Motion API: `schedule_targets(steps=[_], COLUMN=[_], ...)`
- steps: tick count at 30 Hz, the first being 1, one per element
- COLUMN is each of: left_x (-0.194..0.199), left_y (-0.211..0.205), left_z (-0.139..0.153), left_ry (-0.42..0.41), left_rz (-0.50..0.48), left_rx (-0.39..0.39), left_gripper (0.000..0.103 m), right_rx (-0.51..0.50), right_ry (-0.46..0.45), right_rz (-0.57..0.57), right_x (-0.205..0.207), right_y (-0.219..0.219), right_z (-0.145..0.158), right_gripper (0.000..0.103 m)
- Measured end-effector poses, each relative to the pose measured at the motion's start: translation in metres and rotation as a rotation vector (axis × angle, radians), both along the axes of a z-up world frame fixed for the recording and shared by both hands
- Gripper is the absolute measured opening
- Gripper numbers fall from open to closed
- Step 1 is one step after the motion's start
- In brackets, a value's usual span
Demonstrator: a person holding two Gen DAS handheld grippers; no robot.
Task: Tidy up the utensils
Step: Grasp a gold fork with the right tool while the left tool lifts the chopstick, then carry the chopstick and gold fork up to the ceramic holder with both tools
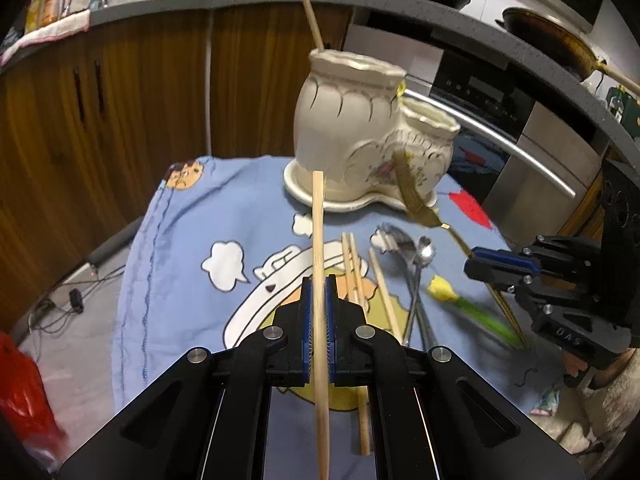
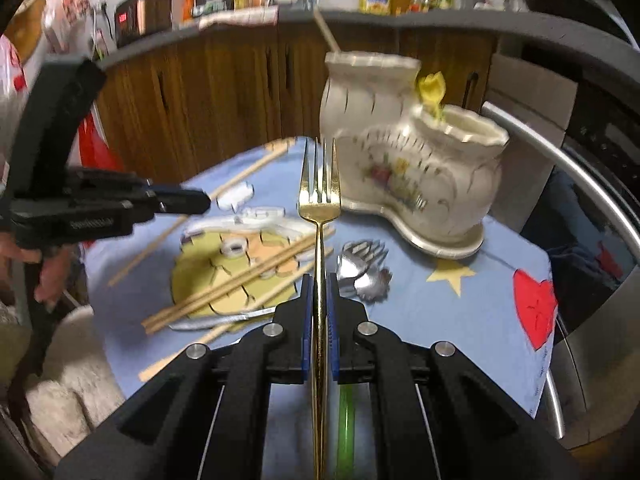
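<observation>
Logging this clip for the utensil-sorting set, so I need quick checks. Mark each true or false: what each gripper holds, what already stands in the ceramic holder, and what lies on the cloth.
1. The left gripper is shut on a pale wooden chopstick. True.
2. The right gripper is shut on a silver spoon. False: it clamps a gold metal fork, tines pointing away.
3. The cream two-mouthed ceramic holder is empty. False: a wooden stick rises from its taller mouth.
4. Silver spoons lie on the blue cartoon-print cloth. True.
5. No loose chopsticks remain on the cloth. False: several lie there.
</observation>
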State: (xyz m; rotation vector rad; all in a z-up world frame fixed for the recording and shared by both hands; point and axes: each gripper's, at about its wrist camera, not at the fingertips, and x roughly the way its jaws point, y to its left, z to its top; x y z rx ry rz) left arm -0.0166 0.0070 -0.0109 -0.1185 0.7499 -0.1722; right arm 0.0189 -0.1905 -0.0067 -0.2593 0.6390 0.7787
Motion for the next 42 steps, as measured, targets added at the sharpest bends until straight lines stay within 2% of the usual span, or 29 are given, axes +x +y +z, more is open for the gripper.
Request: schedule_targets(steps=[7,14,19,25,32,38,42], left_x=[-0.009,-0.009,0.016,0.065,0.127,0.154,0.158], left_y=[-0.003,-0.003,-0.009,-0.017,-0.023,-0.025,-0.031], left_z=[0.026,0.065,0.1,0.137,0.139,0.123,0.114], left_ry=[-0.098,-0.264,-0.358,-0.472,-0.505,-0.517,-0.559], left_rz=[-0.019,-0.003,-0.012,-0.003,0.063,0.126,0.125], left_rx=[-0.023,-0.044,-0.056,-0.093,-0.107,-0.049,-0.005], left_gripper=[0.006,0.006,0.006,0.006,0.006,0.006,0.006], right_rx=[0.148,0.295,0.369,0.457,0.547,0.506,0.491], right_ry=[-0.099,-0.226,-0.224,-0.253,-0.251,-0.3,-0.302], right_rz=[-0.036,-0.126,-0.171,-0.222,-0.31,-0.398,-0.417], right_x=[-0.007,0.005,0.043,0.085,0.138,0.164,0.171], right_y=[-0.016,-0.027,-0.032,-0.033,-0.028,-0.014,-0.011], right_z=[0.03,0.062,0.084,0.109,0.11,0.095,0.081], right_gripper=[0.006,0.007,0.007,0.007,0.007,0.007,0.007])
